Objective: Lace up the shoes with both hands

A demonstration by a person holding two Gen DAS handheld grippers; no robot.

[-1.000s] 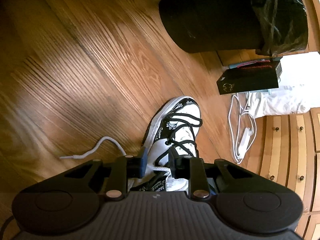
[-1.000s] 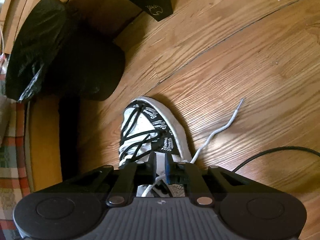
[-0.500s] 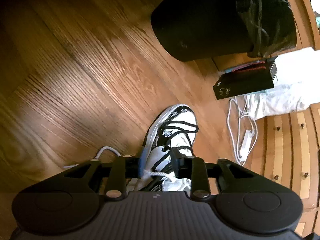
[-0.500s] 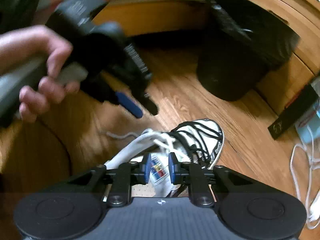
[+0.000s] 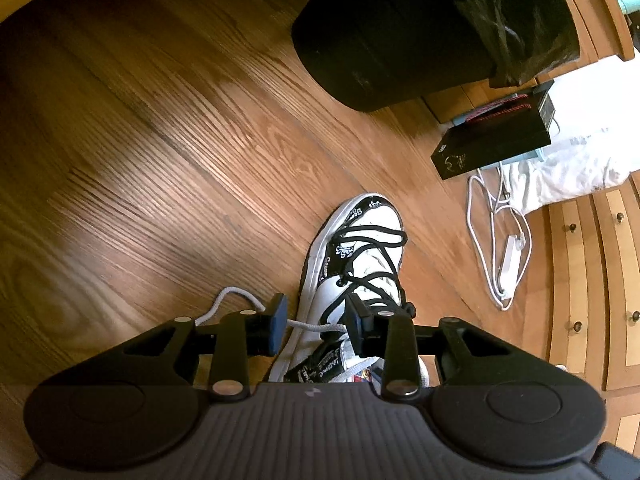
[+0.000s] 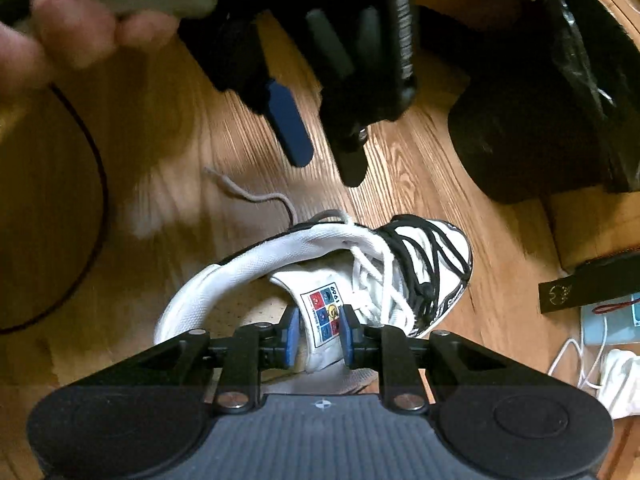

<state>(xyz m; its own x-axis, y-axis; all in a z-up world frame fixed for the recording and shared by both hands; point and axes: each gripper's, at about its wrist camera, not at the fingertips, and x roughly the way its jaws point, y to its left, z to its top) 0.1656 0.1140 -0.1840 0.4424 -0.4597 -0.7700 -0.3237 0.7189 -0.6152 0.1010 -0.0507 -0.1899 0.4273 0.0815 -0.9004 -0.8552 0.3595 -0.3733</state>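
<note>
Left wrist view, from 9 o'clock across: bare wooden floor [image 5: 160, 152], then the loose end of the white lace [image 5: 228, 300] curling on the boards at about 7 o'clock. The lace runs on between the pads of the left hand-held gripper [image 5: 316, 322], whose jaws have just been opening; they stand apart with the lace slack in the gap, not pinched. Just past them at 6 o'clock lies the black-and-white sneaker [image 5: 360, 248], toe towards 1 o'clock, black laces criss-crossed over it. A black bin [image 5: 400, 28] stands at 1 o'clock and a white cable [image 5: 496, 240] at 3 o'clock.

Right wrist view: a person's hand [image 6: 60, 32] at 10 o'clock carries the left tool, blurred, above the lace end. At 6 o'clock the right hand-held gripper [image 6: 319, 334] straddles the sneaker's tongue [image 6: 324, 312]; its jaws have just been opening too, and the pads look just clear of the tongue's edges, so nothing seems gripped.

Risks, as I judge them: with neither lace held, the free end may slide off the left pad and drop away. The right jaws could close on the tongue rather than a lace. Black and white laces overlap closely, so a pinch may catch the wrong strand or both.
</note>
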